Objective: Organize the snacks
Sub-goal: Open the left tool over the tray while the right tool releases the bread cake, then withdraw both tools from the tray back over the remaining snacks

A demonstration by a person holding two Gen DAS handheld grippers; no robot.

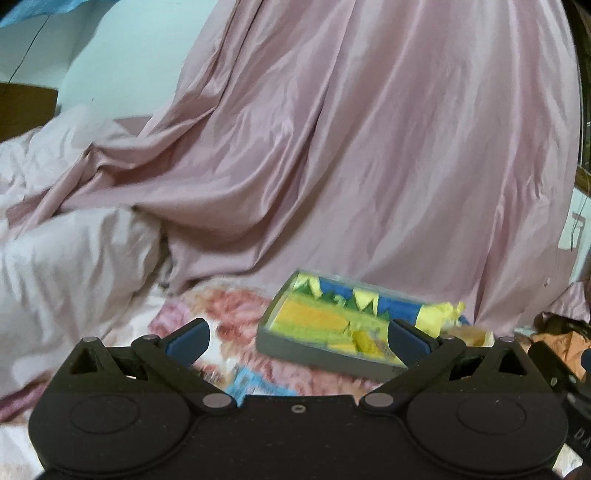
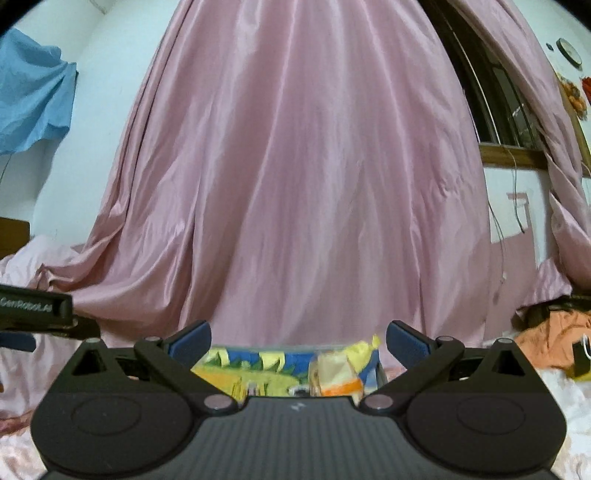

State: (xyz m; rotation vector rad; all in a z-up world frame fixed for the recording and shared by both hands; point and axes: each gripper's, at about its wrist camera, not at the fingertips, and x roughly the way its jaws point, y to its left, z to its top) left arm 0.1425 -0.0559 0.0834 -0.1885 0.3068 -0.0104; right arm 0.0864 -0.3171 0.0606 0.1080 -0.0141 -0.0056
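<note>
Left gripper [image 1: 298,341] and right gripper [image 2: 298,341] both spread, empty, snack tray [image 1: 314,349] ahead, contents blurred.

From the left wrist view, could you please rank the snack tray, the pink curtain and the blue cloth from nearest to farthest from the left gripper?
1. Snack tray: just ahead of the open left gripper, toward its right finger.
2. Pink curtain: hanging behind the tray, filling the middle.
3. Blue cloth: far upper left, on the wall.

Both wrist views face tray [image 1: 295,349] and curtain [image 2: 295,166].
</note>
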